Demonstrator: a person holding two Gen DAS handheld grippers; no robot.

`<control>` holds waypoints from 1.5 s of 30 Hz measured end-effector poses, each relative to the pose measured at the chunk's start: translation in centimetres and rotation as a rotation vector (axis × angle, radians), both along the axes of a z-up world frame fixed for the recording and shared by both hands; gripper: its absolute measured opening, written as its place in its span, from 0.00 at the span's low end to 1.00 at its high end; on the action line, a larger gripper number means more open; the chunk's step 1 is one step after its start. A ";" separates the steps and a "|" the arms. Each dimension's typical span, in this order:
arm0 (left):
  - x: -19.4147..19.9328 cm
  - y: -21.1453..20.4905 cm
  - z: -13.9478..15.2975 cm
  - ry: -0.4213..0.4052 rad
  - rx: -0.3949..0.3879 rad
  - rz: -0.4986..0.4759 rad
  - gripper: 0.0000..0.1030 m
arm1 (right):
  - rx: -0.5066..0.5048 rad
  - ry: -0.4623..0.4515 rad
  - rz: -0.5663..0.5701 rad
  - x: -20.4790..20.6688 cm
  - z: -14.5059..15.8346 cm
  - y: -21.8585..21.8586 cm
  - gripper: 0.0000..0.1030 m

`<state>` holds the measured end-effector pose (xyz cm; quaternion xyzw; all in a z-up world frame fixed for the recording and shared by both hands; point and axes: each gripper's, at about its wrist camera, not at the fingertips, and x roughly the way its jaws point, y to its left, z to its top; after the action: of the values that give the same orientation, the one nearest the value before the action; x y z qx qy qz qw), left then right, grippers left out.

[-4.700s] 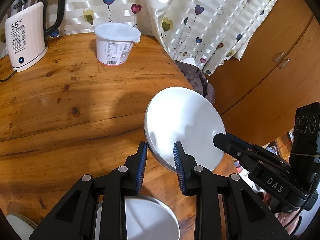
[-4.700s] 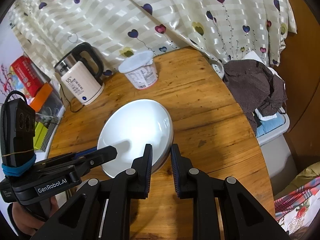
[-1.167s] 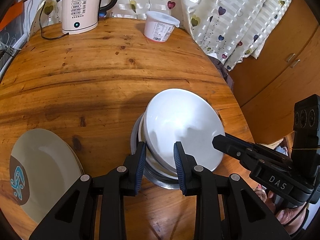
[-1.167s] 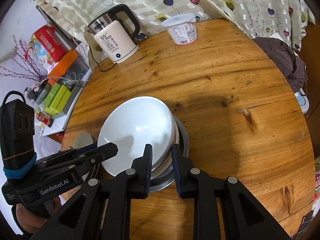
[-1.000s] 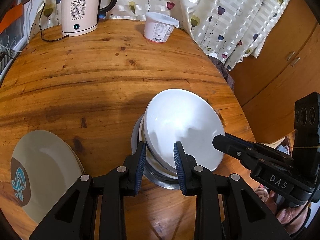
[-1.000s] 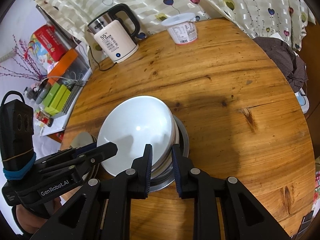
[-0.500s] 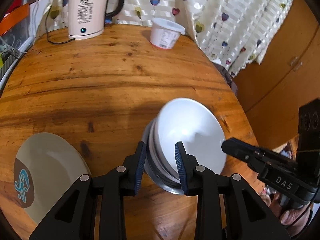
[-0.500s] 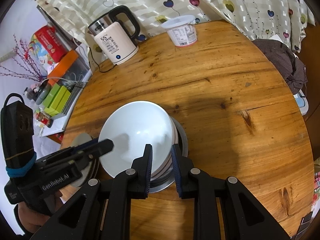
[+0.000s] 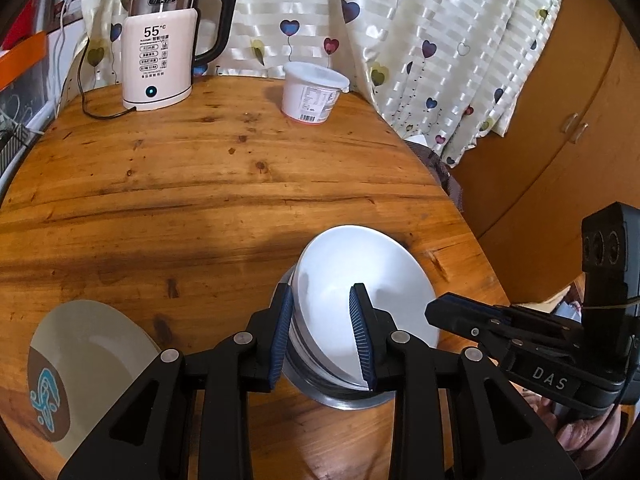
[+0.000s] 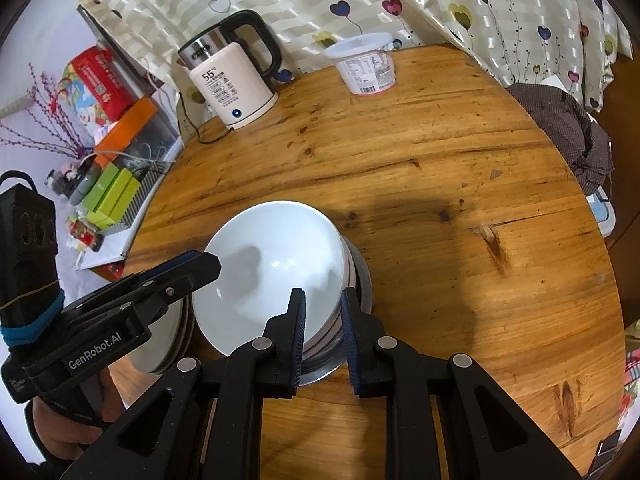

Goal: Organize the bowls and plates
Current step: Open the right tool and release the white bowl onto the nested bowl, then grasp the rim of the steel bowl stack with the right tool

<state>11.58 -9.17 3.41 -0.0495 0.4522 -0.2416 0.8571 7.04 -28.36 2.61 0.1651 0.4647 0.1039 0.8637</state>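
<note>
Left black two-finger gripper [image 9: 322, 330], stamped "GenRobot.AI", and right "DAS" gripper [image 10: 323, 330], its jaws closing, both pinch the white ceramic bowl [image 10: 272, 272] stacked near the "55°C" kettle [image 9: 160, 60].

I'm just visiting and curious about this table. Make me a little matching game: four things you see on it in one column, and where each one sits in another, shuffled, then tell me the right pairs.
Things:
1. kettle
2. tub
3. white bowl
4. patterned plate

Places:
A. on top of the stack, its rim between the fingers of both grippers
B. at the table's near left edge in the left wrist view
C. at the back by the curtain, with a cord trailing from it
D. at the back, right of the kettle

Pairs: 1-C, 2-D, 3-A, 4-B
</note>
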 end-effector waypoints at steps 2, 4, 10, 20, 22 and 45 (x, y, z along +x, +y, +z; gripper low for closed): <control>0.1 0.0 -0.1 0.005 0.005 -0.002 0.30 | -0.006 -0.005 0.000 0.0 0.2 0.0 0.17; 0.1 -0.1 -0.3 0.013 0.011 -0.004 0.30 | -0.011 -0.011 -0.001 0.0 0.3 -0.1 0.17; 0.2 0.0 -0.5 0.024 0.009 -0.008 0.30 | -0.010 -0.018 -0.003 0.0 0.5 -0.2 0.18; 0.1 0.2 -1.2 0.056 -0.018 -0.001 0.30 | -0.006 -0.004 -0.003 0.1 -0.3 0.0 0.17; 0.1 0.3 -1.1 0.055 -0.020 0.002 0.30 | -0.002 -0.009 -0.003 0.1 -0.3 -0.1 0.17; -1.5 3.7 -0.6 0.034 -0.086 0.070 0.30 | 0.044 -0.059 -0.013 -1.7 0.6 -2.5 0.35</control>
<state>10.09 -5.45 2.83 -0.1060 0.4538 -0.2297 0.8544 5.35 -30.83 3.20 0.1839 0.4357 0.1130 0.8738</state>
